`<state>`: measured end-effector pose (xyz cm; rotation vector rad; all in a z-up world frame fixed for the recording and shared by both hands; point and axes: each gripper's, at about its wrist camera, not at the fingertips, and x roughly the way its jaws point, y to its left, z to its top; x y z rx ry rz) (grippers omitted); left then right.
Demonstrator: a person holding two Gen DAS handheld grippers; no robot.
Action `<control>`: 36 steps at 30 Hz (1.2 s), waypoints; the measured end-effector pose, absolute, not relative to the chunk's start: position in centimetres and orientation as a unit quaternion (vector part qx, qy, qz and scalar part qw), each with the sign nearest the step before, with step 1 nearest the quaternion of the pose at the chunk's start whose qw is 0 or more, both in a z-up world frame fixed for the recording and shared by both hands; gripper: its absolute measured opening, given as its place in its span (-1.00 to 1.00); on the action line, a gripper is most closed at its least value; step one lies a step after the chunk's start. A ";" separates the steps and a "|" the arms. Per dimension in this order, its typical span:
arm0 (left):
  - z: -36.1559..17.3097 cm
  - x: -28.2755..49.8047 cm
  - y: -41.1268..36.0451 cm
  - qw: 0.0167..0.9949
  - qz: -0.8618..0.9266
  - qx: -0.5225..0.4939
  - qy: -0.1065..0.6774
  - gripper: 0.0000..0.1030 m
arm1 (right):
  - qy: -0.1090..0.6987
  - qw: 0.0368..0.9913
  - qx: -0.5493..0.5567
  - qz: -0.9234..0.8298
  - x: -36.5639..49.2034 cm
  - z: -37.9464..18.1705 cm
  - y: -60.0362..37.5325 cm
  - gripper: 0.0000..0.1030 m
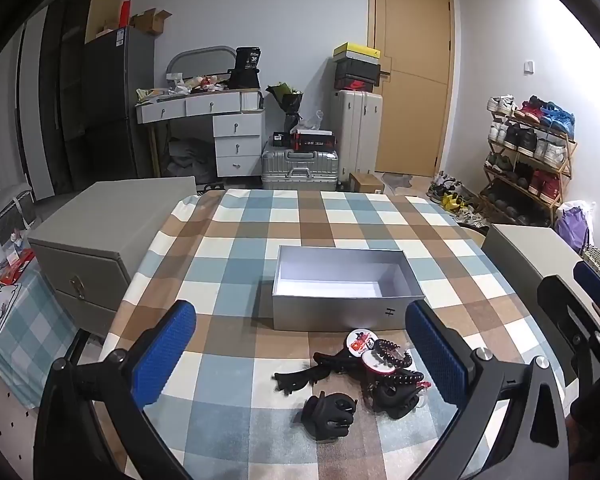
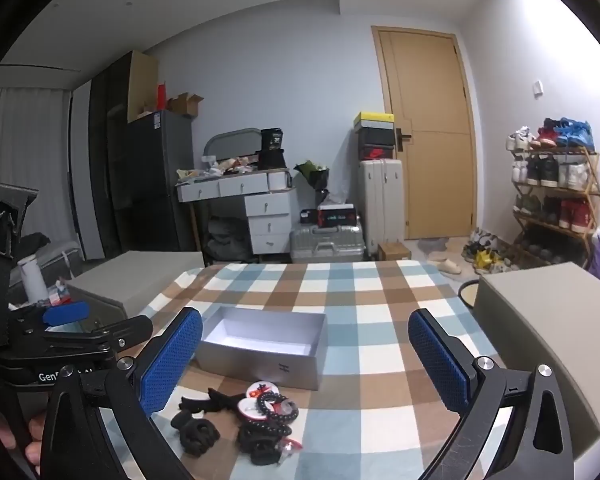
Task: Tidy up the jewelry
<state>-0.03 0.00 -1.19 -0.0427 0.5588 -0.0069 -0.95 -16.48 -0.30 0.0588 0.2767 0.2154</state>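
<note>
An open silver box (image 1: 346, 312) with a white inside stands on the checked tablecloth; it also shows in the right wrist view (image 2: 260, 364). In front of it lies a pile of jewelry (image 1: 376, 372): black hair clips, dark bead bracelets and round red-and-white badges, which also shows in the right wrist view (image 2: 256, 420). A black claw clip (image 1: 330, 414) lies nearest. My left gripper (image 1: 300, 360) is open and empty above the pile. My right gripper (image 2: 306, 364) is open and empty, to the right of the pile. The left gripper shows at the left edge of the right wrist view (image 2: 66, 322).
The table (image 1: 260, 216) carries a blue, brown and white checked cloth. Grey storage boxes stand at the left (image 1: 100, 232) and right (image 2: 548, 320) of it. Beyond are a desk, suitcases, a shoe rack (image 1: 528, 156) and a wooden door.
</note>
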 end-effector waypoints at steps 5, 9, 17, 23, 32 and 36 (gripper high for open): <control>-1.3 0.0 0.0 0.960 -0.005 -0.021 0.279 0.98 | 0.139 0.984 0.027 0.108 -1.0 -0.5 -16.4 1.00; -1.5 0.0 -0.1 0.959 -0.008 -0.022 0.282 0.98 | 0.138 0.984 0.021 0.109 -1.3 -0.5 -16.1 1.00; -1.5 -0.1 0.1 0.957 -0.009 -0.026 0.288 0.98 | 0.140 0.984 0.024 0.108 -1.0 -0.6 -16.5 1.00; -1.6 -0.1 0.2 0.956 -0.010 -0.026 0.293 0.98 | 0.141 0.983 0.025 0.111 -1.1 -0.7 -16.4 1.00; -1.6 0.0 0.1 0.956 -0.009 -0.029 0.293 0.98 | 0.133 0.984 0.023 0.113 -1.1 -0.9 -16.2 1.00; -1.7 0.2 0.4 0.954 -0.008 -0.030 0.297 0.98 | 0.144 0.983 0.026 0.115 -0.9 -1.2 -16.4 1.00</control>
